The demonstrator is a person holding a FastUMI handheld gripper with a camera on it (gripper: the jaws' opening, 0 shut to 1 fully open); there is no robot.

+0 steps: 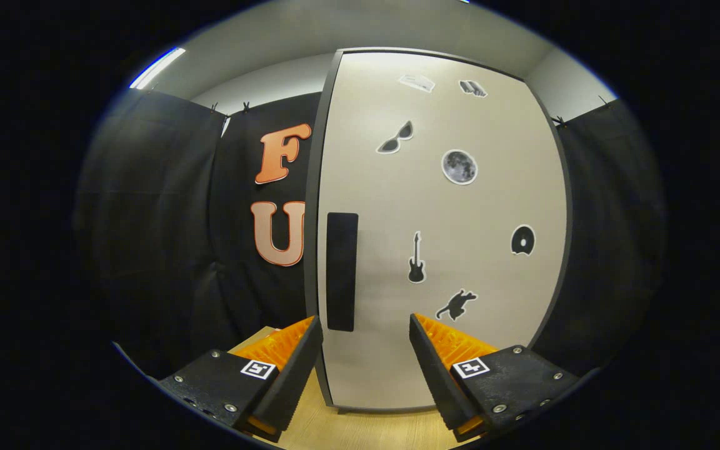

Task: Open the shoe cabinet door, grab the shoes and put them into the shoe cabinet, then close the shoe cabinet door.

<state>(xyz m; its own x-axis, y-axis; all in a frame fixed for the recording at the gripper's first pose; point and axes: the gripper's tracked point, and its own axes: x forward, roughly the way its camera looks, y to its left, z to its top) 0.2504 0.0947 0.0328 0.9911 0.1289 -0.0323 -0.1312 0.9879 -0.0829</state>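
Straight ahead of the gripper [365,334] stands the shoe cabinet [444,231], door [460,206] shut, its pale front dotted with stickers: sunglasses [396,138], a moon [459,167], a guitar [416,259], a cat [457,304]. And the fingers are spread wide apart, nothing between them, framing the lower part of the door. Just beyond the left finger [294,365] sits the dark handle [342,271], a tall vertical strip near the door's left edge. Light wooden floor [366,431] lies below the fingers, running up to the cabinet's base.
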